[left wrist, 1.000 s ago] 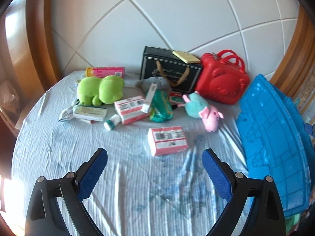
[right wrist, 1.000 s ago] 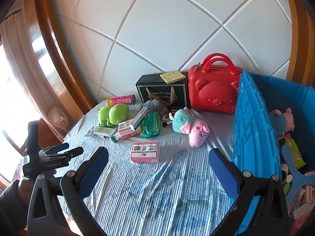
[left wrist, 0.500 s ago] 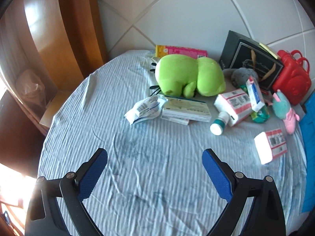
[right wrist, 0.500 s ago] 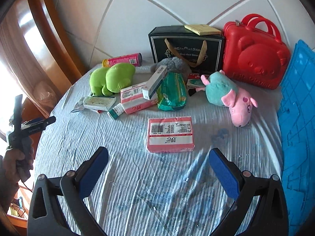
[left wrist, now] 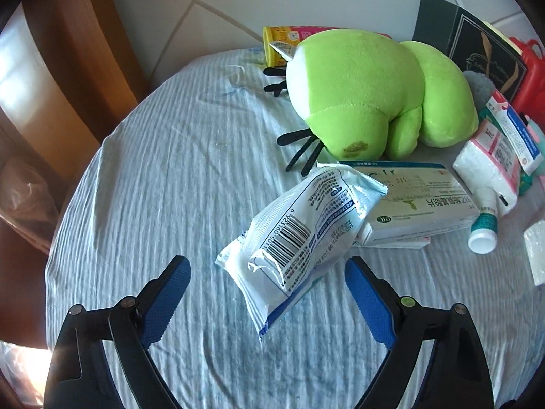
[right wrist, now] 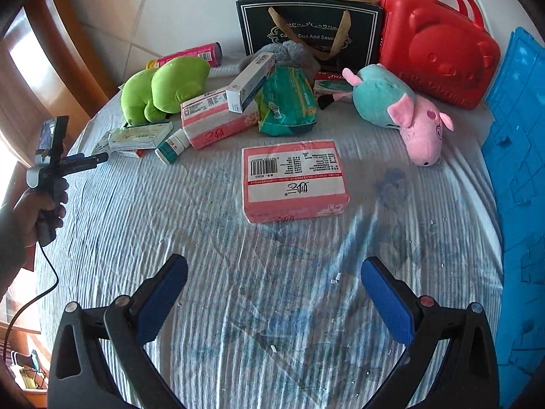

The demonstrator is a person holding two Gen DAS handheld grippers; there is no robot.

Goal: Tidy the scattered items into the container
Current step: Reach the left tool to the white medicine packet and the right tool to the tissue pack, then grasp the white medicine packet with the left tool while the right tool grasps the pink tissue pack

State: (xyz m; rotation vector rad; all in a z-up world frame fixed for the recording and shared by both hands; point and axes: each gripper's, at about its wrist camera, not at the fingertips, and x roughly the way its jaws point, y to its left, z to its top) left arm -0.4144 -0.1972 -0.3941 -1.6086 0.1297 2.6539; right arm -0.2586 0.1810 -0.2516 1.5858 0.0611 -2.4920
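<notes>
Both grippers hover with fingers apart.
White packet [left wrist: 299,235] lies just ahead of left gripper [left wrist: 267,284]; pink pack [right wrist: 293,179] well ahead of right gripper [right wrist: 274,284].

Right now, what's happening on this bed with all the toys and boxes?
A person with a gripper in each hand is tidying scattered items into the blue container at the right. The left gripper, jaws open, is closing in on a white plastic packet that leans on a medicine box beside the green plush. The right gripper, also open and empty, faces a pink tissue pack. Neither is holding anything.
</notes>
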